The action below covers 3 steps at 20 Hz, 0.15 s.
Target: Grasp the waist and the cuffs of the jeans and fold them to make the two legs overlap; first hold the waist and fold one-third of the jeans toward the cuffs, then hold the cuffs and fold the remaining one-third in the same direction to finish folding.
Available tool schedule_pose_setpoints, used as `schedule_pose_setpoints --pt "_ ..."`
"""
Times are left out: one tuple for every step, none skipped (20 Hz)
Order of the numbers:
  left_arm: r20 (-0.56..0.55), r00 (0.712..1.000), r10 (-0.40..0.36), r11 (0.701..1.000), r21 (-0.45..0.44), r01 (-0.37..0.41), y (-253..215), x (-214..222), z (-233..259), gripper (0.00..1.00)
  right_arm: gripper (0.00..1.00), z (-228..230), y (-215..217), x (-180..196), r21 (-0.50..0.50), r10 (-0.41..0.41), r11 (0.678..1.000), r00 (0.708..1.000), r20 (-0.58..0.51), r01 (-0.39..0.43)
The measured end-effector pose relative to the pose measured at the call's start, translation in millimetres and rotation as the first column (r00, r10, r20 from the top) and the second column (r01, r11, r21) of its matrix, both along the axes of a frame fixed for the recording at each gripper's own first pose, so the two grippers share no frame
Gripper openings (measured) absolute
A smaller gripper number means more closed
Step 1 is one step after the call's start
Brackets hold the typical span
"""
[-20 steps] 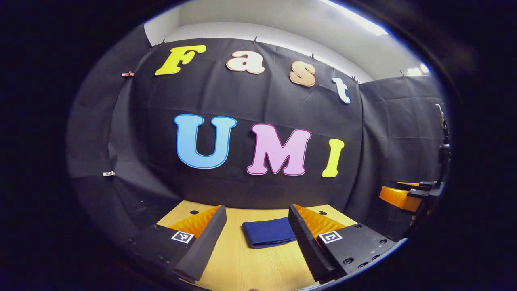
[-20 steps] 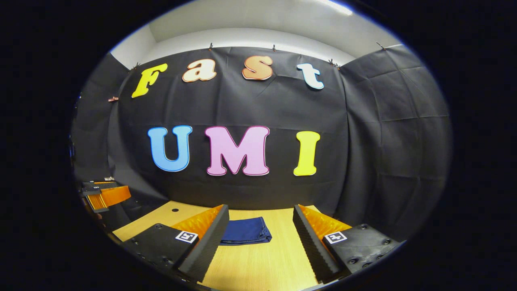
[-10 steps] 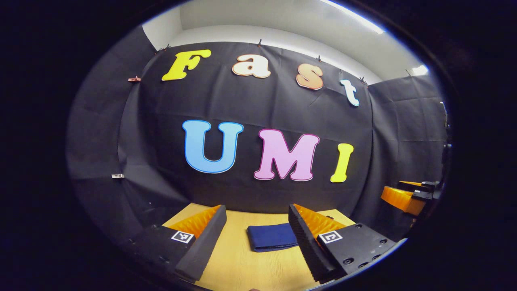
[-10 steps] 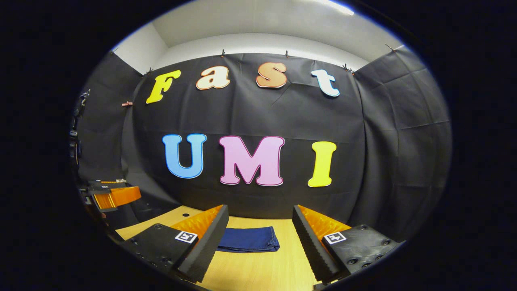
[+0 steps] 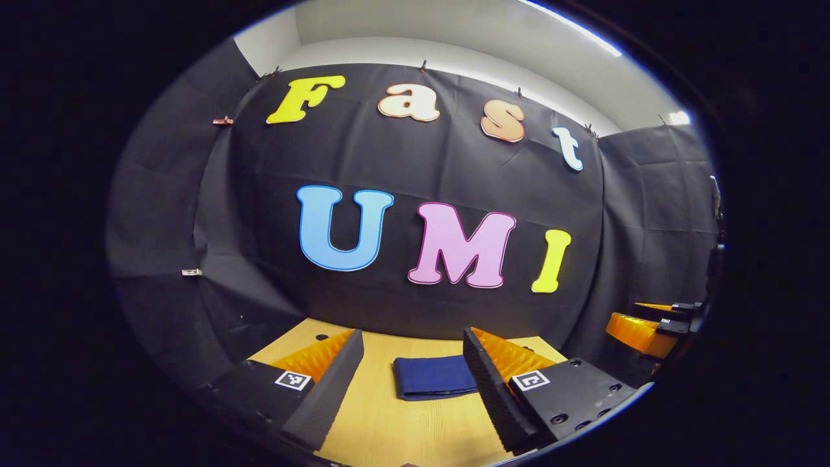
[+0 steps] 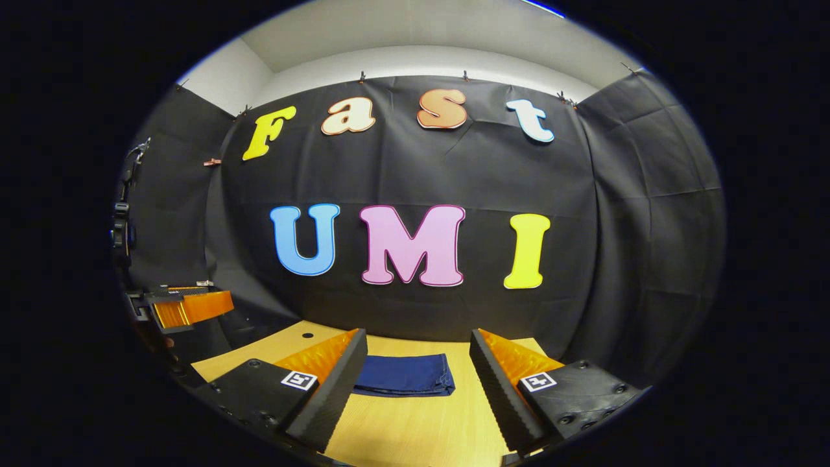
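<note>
Change since earlier frame: both views shifted slightly; jeans unmoved. Jeans: folded, flat near table far edge. Left gripper: fingers wide apart, empty. Right gripper: likewise, above near edge. Nothing obstructing between.

One pair of folded jeans, one wooden table, two grippers.

Counted across both views: a single dark blue folded bundle on a single tabletop; one left gripper and one right gripper, two fingers apiece.
</note>
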State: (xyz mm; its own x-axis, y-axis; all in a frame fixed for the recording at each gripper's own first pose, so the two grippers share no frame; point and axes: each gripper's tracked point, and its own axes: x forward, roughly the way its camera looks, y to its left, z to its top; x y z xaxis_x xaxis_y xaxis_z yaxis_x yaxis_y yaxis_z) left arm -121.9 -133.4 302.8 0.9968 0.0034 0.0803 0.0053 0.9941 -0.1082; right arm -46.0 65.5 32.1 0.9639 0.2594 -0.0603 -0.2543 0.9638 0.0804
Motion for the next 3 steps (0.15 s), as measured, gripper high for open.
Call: schedule_pose_setpoints --pt "-0.004 1.000 0.002 1.000 0.001 -0.002 -0.6 -0.8 -2.0 0.96 1.00 -2.9 2.7 -0.8 -0.003 0.008 1.000 1.000 -0.006 -0.008" --pt "-0.008 1.000 0.002 1.000 0.001 -0.002 -1.1 -1.4 -3.5 0.92 0.97 -5.0 4.1 -1.0 -0.006 0.016 1.000 1.000 -0.011 -0.016" --pt "-0.013 1.000 0.001 1.000 0.005 -0.001 -1.2 -3.1 -6.1 0.96 0.97 -6.9 6.3 -1.6 -0.007 0.023 1.000 1.000 -0.016 -0.023"
